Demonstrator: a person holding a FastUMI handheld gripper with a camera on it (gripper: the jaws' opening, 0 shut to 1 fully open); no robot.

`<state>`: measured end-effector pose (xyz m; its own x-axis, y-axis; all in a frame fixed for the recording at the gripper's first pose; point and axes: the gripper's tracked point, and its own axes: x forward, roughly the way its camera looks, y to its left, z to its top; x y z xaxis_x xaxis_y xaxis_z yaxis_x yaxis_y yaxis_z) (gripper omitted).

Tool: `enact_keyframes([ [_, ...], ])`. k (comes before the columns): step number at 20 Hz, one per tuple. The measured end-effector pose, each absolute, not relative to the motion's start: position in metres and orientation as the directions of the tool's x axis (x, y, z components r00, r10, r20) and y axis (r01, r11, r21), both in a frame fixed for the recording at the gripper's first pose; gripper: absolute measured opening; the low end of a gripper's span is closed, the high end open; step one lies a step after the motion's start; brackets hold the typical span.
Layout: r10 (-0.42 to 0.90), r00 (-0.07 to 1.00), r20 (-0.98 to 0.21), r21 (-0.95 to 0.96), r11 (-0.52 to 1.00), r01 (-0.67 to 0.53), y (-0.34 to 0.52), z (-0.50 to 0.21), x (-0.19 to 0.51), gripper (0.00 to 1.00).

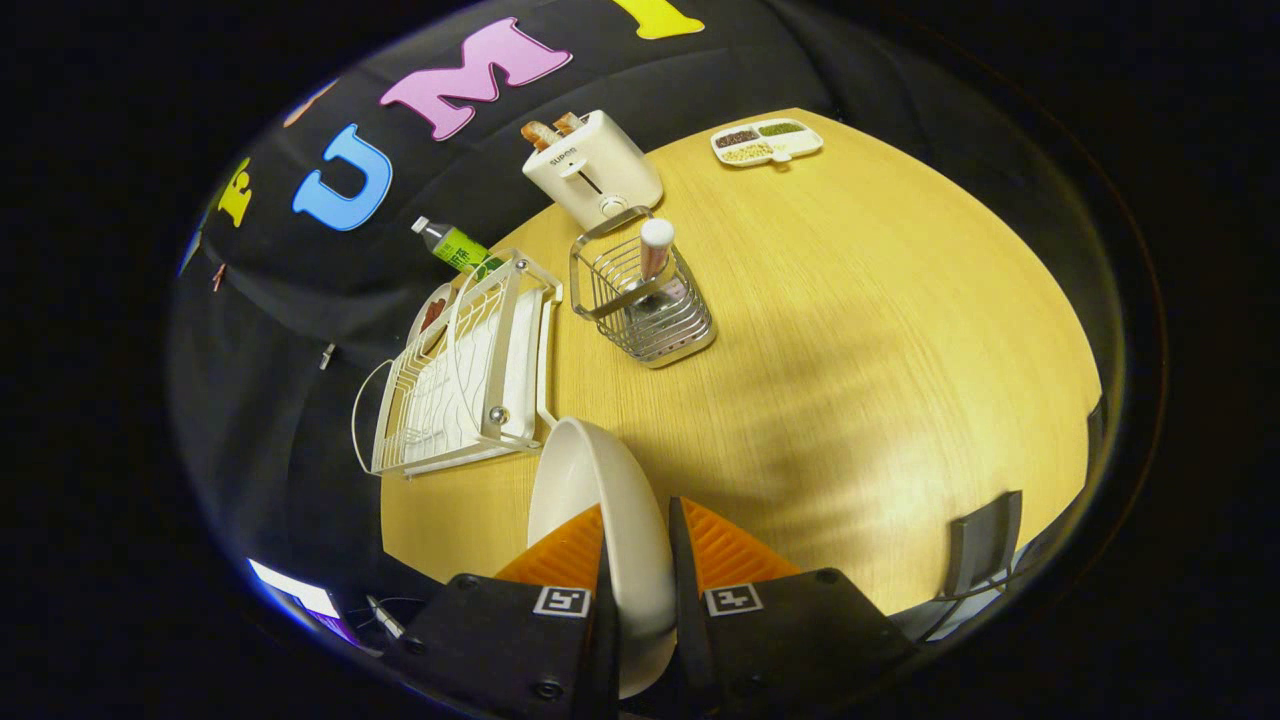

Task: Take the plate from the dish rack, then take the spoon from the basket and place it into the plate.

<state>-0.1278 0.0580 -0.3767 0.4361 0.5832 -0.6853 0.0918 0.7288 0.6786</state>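
Observation:
My gripper (637, 520) is shut on the rim of a white plate (590, 480), which stands on edge between the fingers above the wooden table (850, 380). Just beyond the plate and to its left lies the white wire dish rack (460, 380), with no plate in its slots. Farther on stands a metal wire basket (643, 300) with a white-handled spoon (655, 255) upright inside it.
A white toaster (592, 165) with bread in it stands behind the basket. A green bottle (455, 245) and a small dish (432, 312) lie beyond the rack. A white divided tray (767, 142) with beans sits at the far edge of the table.

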Motion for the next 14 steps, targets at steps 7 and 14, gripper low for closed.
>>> enact_keyframes([
  [7,0.560,0.440,-0.703,0.685,0.698,0.206,0.055,-0.398,-0.115,0.31],
  [14,0.503,0.450,-0.738,0.642,0.730,0.237,0.045,-0.401,-0.106,0.53],
])
